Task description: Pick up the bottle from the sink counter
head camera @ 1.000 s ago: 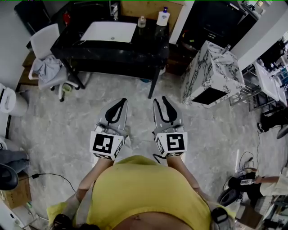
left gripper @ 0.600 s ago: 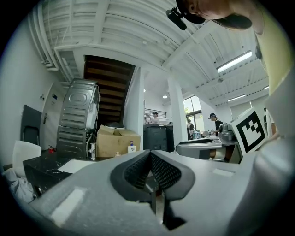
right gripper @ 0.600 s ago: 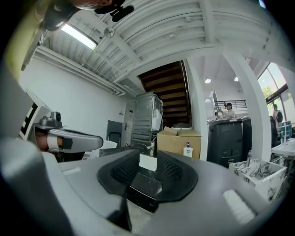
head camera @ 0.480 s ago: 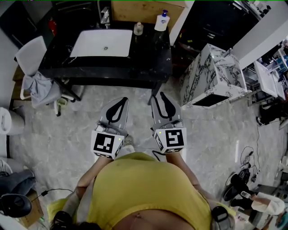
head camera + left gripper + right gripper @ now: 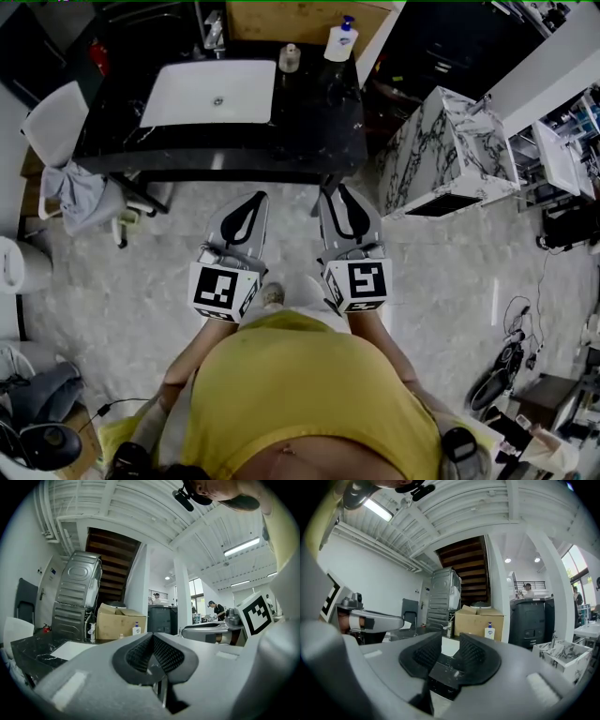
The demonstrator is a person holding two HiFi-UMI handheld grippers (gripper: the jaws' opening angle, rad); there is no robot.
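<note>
Currently both tools sit on the near side of the sink counter (image 5: 309,122), touching nothing. The left gripper (image 5: 253,199) has its jaws clenched together, empty. The right gripper (image 5: 339,192) has its jaws a little apart, nothing between them. The bottle (image 5: 340,39) stands upright at the counter's far right corner.

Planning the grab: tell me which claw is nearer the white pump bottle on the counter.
Right. The right claw is directly in line with the pump bottle, short of the counter; the left claw is offset leftward, farther off.
</note>
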